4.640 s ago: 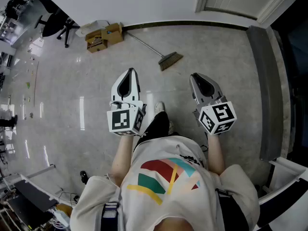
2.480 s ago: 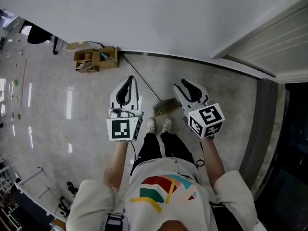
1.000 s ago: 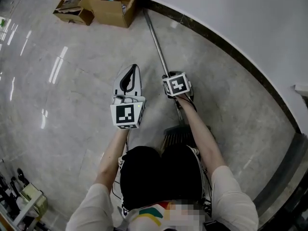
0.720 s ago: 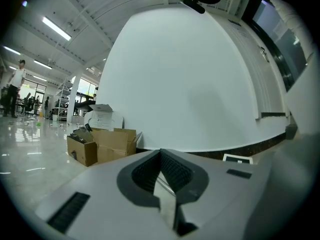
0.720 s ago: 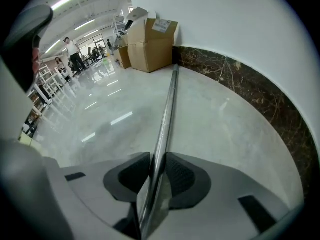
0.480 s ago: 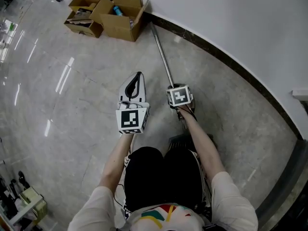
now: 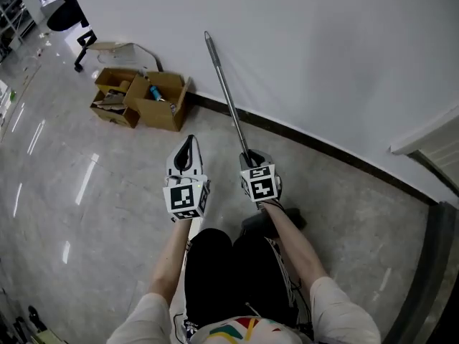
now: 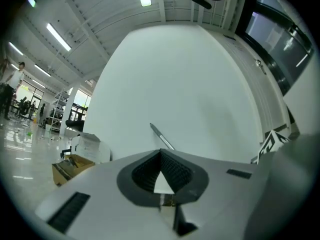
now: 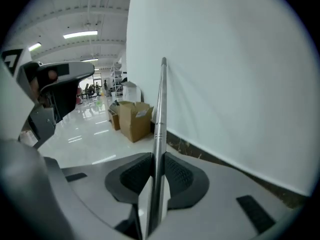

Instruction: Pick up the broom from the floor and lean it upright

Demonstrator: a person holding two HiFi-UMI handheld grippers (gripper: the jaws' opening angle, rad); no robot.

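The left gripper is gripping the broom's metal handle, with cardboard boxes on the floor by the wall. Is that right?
Not quite. It is the right gripper whose jaws are closing on the broom's metal handle, as the right gripper view shows; the left gripper holds nothing. The cardboard boxes are indeed on the floor by the wall.

In front of you there is one broom [image 7: 226, 99], there are two open cardboard boxes [image 7: 112, 99] [image 7: 162, 102], and one black office chair [image 7: 64, 14].
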